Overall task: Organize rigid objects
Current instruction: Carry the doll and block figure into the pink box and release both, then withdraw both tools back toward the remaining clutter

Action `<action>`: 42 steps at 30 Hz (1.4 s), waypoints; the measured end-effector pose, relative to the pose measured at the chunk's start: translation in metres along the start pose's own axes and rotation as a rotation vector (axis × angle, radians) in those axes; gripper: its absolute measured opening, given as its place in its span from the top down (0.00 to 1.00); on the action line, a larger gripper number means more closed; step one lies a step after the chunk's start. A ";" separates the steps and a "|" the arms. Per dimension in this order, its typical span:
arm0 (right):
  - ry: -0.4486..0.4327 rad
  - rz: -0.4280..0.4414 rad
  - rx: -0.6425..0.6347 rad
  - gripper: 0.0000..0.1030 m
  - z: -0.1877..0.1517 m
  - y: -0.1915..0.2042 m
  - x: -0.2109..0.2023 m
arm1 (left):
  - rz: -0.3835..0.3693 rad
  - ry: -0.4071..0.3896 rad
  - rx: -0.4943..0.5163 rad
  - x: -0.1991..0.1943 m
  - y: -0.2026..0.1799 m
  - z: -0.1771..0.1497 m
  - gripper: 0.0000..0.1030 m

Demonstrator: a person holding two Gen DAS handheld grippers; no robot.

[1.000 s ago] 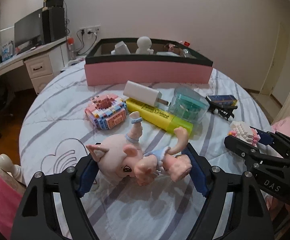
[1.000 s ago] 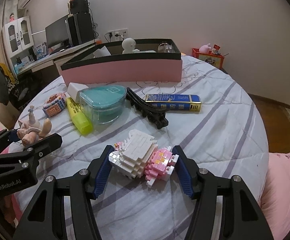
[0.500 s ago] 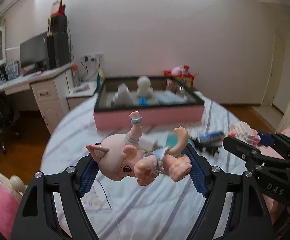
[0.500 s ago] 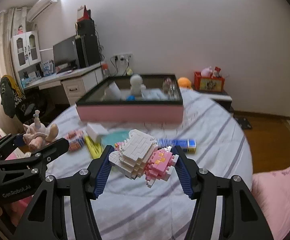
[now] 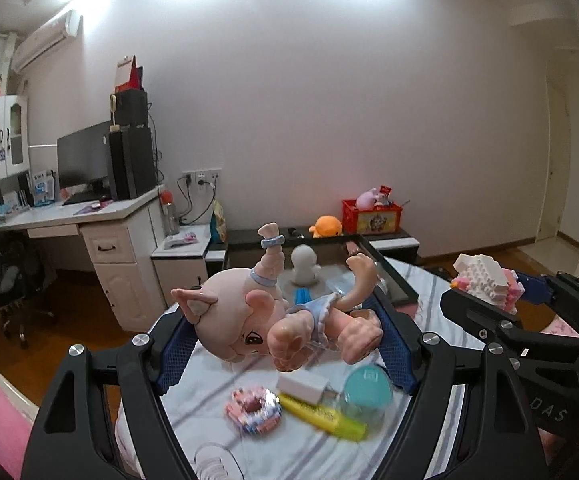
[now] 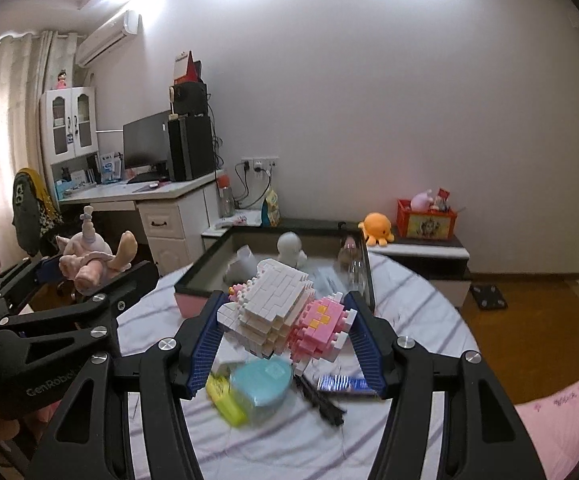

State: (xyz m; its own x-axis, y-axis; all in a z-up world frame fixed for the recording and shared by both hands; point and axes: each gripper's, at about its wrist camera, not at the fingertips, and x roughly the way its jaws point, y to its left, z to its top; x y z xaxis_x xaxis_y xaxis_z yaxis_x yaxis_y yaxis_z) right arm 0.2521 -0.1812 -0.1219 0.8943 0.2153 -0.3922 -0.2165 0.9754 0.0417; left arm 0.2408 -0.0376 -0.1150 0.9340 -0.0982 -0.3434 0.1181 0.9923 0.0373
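My left gripper point(image 5: 285, 344) is shut on a pink pig doll point(image 5: 249, 320) and holds it high above the bed, short of the pink storage box point(image 5: 389, 276). My right gripper point(image 6: 285, 332) is shut on a white and pink brick model point(image 6: 281, 316), also raised, with the box point(image 6: 197, 280) just beyond it. Each gripper shows in the other's view: the right one point(image 5: 489, 292) with the model, the left one point(image 6: 85, 268) with the doll. A white figurine point(image 6: 291, 246) and other items lie in the box.
On the striped bed cover point(image 6: 409, 312) below lie a pink brick donut point(image 5: 253, 408), a white charger point(image 5: 303, 384), a yellow highlighter point(image 5: 321, 416), a teal round container point(image 6: 263, 380), a black hair clip point(image 6: 321, 400) and a blue tin point(image 6: 341, 384). A desk point(image 5: 89, 216) stands at left.
Both grippers have lifted their objects off the bed and risen high, moving forward toward the box. The items on the bed now appear low between the fingers.
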 end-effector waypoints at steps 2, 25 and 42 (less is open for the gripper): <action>-0.006 0.001 -0.006 0.41 0.005 0.000 0.005 | 0.001 -0.006 0.002 0.009 0.002 0.007 0.22; 0.266 -0.046 -0.066 0.41 0.012 -0.049 0.194 | -0.006 0.303 0.057 0.224 0.001 0.007 0.22; 0.256 -0.051 -0.032 0.22 0.017 -0.059 0.190 | 0.069 0.264 0.056 0.207 0.015 0.016 0.00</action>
State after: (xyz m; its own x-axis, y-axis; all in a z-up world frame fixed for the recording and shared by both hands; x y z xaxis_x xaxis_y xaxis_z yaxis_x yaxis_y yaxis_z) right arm 0.4413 -0.1972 -0.1829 0.7772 0.1433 -0.6127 -0.1899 0.9817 -0.0113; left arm 0.4415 -0.0441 -0.1707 0.8209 0.0000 -0.5710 0.0822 0.9896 0.1182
